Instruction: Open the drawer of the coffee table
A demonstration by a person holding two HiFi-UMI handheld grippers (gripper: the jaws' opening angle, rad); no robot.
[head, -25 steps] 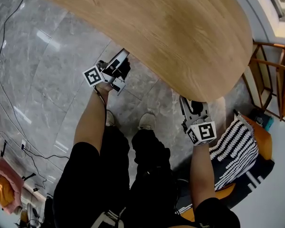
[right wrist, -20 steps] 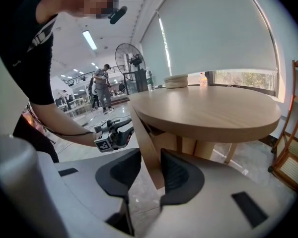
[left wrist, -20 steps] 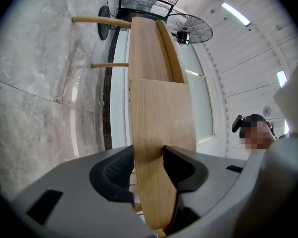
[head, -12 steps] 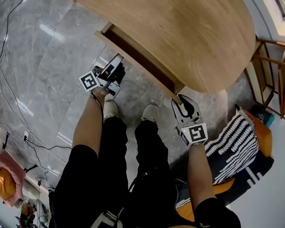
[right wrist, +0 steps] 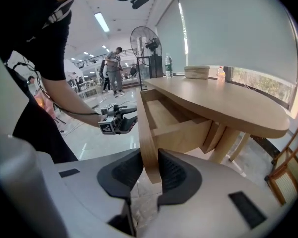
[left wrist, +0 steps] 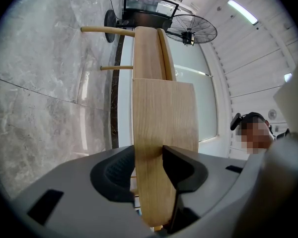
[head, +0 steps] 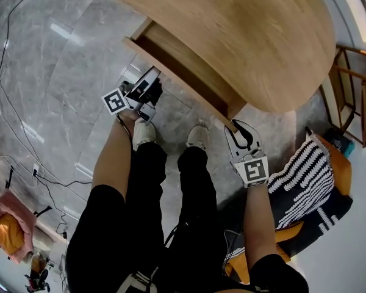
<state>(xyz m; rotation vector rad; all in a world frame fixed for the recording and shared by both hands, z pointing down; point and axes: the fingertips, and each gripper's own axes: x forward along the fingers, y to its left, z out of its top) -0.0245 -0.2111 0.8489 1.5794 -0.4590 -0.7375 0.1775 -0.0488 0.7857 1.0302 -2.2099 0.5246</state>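
The coffee table's wooden top point(head: 244, 29) fills the upper head view. Its drawer point(head: 183, 66) stands pulled out from under the top, with the inside showing. My left gripper point(head: 152, 78) is shut on the left end of the drawer front point(head: 140, 44). In the left gripper view the panel point(left wrist: 164, 123) sits pinched between both pads of that gripper point(left wrist: 149, 170). My right gripper point(head: 239, 128) is at the right end of the front. There the panel's edge point(right wrist: 148, 133) stands between the closing jaws of the right gripper point(right wrist: 150, 167), both pads against the wood.
My legs and shoes point(head: 198, 136) stand on the grey marble floor just before the drawer. A striped cushion point(head: 299, 188) on an orange seat and a wooden chair frame point(head: 348, 96) are at the right. Cables point(head: 12, 145) trail at the left. A bottle point(right wrist: 167, 66) stands on the table.
The drawer has slid out from under the tabletop, first hidden, now well open. Both grippers have come back toward my legs with its front.
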